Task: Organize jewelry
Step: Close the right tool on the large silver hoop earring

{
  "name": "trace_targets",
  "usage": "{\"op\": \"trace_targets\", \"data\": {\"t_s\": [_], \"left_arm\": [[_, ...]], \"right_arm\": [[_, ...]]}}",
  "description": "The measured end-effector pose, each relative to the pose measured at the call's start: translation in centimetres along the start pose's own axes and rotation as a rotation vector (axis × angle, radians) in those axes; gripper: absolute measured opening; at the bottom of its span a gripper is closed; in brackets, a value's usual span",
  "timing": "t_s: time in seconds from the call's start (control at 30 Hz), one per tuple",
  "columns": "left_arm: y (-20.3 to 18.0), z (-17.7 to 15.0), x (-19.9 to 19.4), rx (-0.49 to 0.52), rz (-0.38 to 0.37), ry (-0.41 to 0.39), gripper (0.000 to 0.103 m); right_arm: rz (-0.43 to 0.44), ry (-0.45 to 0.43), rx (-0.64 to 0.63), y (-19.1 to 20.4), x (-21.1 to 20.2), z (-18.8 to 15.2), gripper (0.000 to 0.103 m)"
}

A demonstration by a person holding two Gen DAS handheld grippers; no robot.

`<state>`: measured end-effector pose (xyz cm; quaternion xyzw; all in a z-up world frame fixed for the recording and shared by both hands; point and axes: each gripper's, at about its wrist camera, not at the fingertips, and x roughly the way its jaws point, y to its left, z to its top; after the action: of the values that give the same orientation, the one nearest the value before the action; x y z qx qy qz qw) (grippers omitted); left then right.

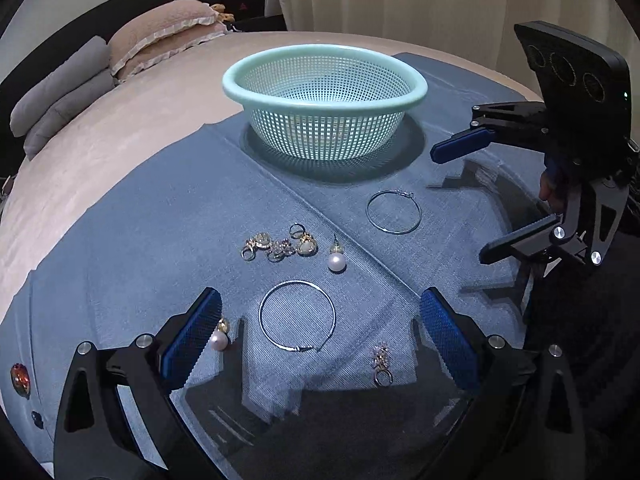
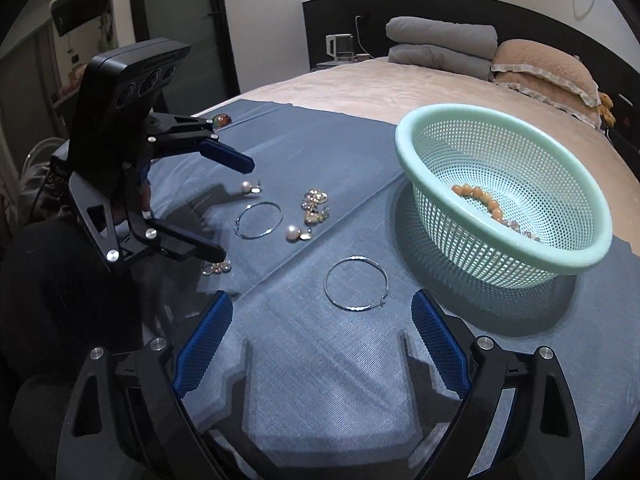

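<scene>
Both grippers hover wide open over the blue cloth (image 1: pixel 120 248): a silver hoop (image 1: pixel 297 315) lies between the left gripper (image 1: pixel 320 332) fingers, another hoop (image 2: pixel 356 283) just ahead of the right gripper (image 2: pixel 322 336), beside the green basket (image 2: pixel 404 136).

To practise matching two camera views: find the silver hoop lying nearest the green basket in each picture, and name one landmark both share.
Left wrist view: the hoop lies right of centre, just below the basket.
Right wrist view: the hoop lies centre, left of the basket.
Shared landmark: the basket.
</scene>
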<state>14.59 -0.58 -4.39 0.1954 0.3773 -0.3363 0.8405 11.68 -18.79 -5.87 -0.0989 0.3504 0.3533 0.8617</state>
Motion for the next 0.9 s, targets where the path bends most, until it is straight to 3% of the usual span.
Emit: {"op": "trace_targets", "data": {"t_s": [0.1,0.23,0.3,0.43,0.53,0.57,0.9], "left_arm": [[-0.4,-0.4,0.7,0.073,0.046,-0.032,0.097],[-0.3,-0.8,1.7,0.085,0.015,-0.013,0.096],[0.0,-1.0,2.3,0.077,-0.012,0.002,0.086],[0.4,-1.4,2.6,0.047,-0.065,-0.007,0.078],[0.6,-1.4,2.7,0.021,-0.073,-0.008,0.074],[0.7,-1.4,2.7,0.013,-0.072,-0.007,0.071],[0.8,-1.2,2.4,-0.058,-0.040,0.037,0.047]], "right_arm": [[0.010,-0.012,0.020,-0.5,0.6,0.3,0.083],[-0.007,0.012,0.024,-0.8,1.8,0.2,0.079],[-0.013,0.023,0.045,-1.3,2.6,0.3,0.078],[-0.028,0.035,0.072,-1.7,3.4,0.0,0.073],[-0.066,0.024,0.100,-2.1,3.3,-0.1,0.053],[-0.079,0.019,0.115,-2.3,3.1,-0.1,0.042],[-0.080,0.014,0.134,-2.4,2.2,-0.5,0.041]]}}
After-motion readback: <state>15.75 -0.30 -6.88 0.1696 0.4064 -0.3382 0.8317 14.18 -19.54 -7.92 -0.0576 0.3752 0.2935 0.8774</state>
